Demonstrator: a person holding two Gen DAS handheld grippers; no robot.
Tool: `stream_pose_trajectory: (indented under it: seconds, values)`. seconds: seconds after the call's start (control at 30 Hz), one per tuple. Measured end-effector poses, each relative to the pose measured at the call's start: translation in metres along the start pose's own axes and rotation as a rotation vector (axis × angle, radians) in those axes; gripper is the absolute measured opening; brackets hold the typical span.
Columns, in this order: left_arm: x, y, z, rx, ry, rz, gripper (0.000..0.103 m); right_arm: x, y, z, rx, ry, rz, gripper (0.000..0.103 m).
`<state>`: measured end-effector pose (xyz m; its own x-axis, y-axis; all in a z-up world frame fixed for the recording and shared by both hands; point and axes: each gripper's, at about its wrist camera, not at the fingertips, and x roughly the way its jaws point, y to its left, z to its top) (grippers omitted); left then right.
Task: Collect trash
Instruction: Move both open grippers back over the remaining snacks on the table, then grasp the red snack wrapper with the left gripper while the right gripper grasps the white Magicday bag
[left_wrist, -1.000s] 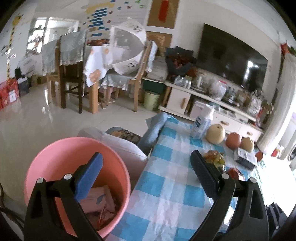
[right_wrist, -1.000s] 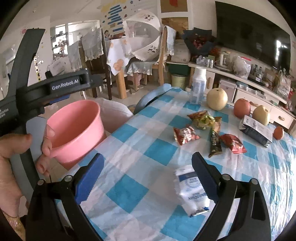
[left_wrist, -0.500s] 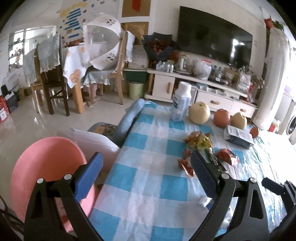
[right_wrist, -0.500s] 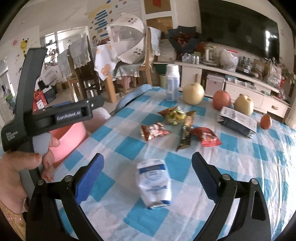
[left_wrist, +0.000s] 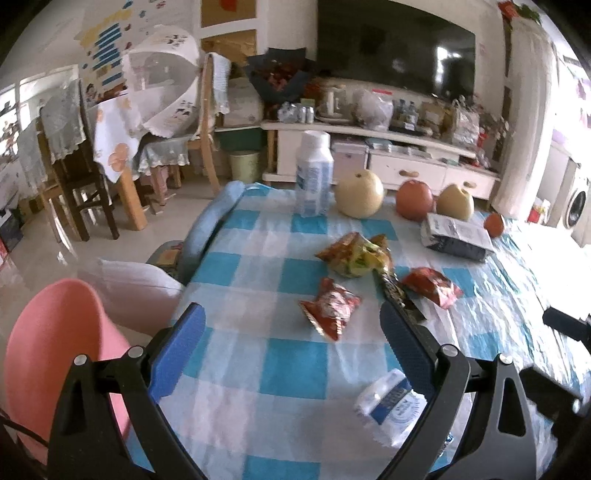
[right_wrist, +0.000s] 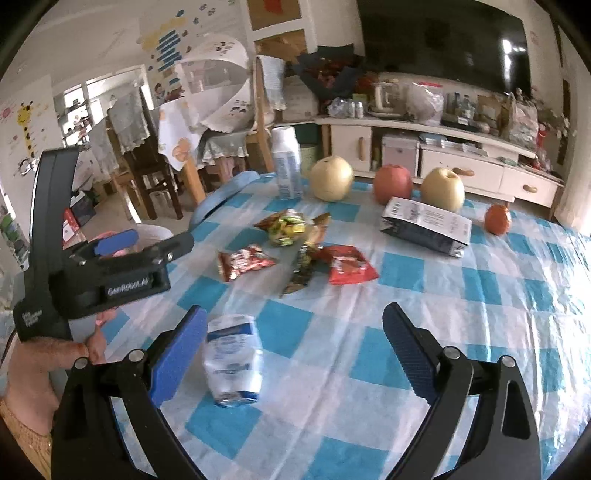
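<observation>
Several snack wrappers lie mid-table on the blue-checked cloth (right_wrist: 424, 306): a red one (right_wrist: 242, 261), a red one to its right (right_wrist: 349, 268), a dark bar wrapper (right_wrist: 301, 275) and a green-orange pile (right_wrist: 291, 229). A crumpled white-blue packet (right_wrist: 232, 360) lies nearest, just inside my right gripper's (right_wrist: 293, 350) left finger. The right gripper is open and empty. My left gripper (left_wrist: 291, 350) is open and empty over the table's near left part; the white-blue packet (left_wrist: 389, 410) lies by its right finger. The pink bin (left_wrist: 55, 354) stands off the table's left edge.
At the table's far side stand a white bottle (right_wrist: 287, 168), two pale pears (right_wrist: 331, 178), a red apple (right_wrist: 392, 184), a small orange fruit (right_wrist: 498, 219) and a dark box (right_wrist: 424, 225). A white cushion (left_wrist: 136, 288) lies left of the table. Chairs and a TV cabinet stand beyond.
My left gripper has swung right from over the pink bin to over the table. My right gripper has moved forward and right; the white-blue packet now sits by its left finger.
</observation>
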<state>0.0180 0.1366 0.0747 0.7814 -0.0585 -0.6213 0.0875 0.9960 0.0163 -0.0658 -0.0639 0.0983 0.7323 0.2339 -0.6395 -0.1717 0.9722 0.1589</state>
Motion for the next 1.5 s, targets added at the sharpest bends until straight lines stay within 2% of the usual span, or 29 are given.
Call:
stream_pose_trajectory:
  seconds: [0.2, 0.47, 0.6, 0.67, 0.8, 0.9, 1.03, 1.13, 1.27, 1.33, 1.43, 1.5]
  values:
    - [0.009, -0.023, -0.003, 0.073, 0.021, -0.006, 0.096, 0.002, -0.027, 0.004, 0.033, 0.018, -0.024, 0.095]
    - [0.028, -0.029, -0.004, 0.092, 0.06, -0.028, 0.095, 0.02, -0.062, 0.008, 0.088, 0.057, -0.033, 0.095]
    - [0.045, -0.027, -0.005, 0.111, 0.088, -0.01, 0.087, 0.035, -0.073, 0.01, 0.116, 0.088, -0.019, 0.095]
    - [0.052, -0.026, -0.005, 0.107, 0.103, -0.014, 0.085, 0.043, -0.074, 0.009, 0.139, 0.12, 0.019, 0.095]
    - [0.064, -0.028, -0.005, 0.126, 0.109, -0.018, 0.084, 0.052, -0.058, 0.004, 0.138, 0.174, 0.127, 0.095]
    - [0.073, -0.035, -0.006, 0.156, 0.119, -0.026, 0.082, 0.054, -0.035, -0.003, 0.082, 0.212, 0.201, 0.095]
    - [0.081, -0.037, -0.006, 0.174, 0.14, -0.041, 0.079, 0.053, -0.008, -0.014, 0.007, 0.247, 0.257, 0.095]
    - [0.087, -0.033, -0.006, 0.169, 0.158, -0.052, 0.078, 0.053, 0.008, -0.021, -0.051, 0.252, 0.265, 0.095]
    - [0.095, -0.031, -0.006, 0.155, 0.182, -0.063, 0.067, 0.057, 0.023, -0.03, -0.113, 0.267, 0.273, 0.095]
    - [0.098, -0.03, -0.004, 0.147, 0.189, -0.075, 0.066, 0.058, 0.027, -0.031, -0.138, 0.27, 0.266, 0.095]
    - [0.106, -0.027, -0.001, 0.128, 0.206, -0.086, 0.057, 0.062, 0.032, -0.033, -0.167, 0.264, 0.255, 0.095]
    - [0.109, -0.026, -0.001, 0.119, 0.218, -0.089, 0.054, 0.064, 0.035, -0.035, -0.187, 0.259, 0.241, 0.095]
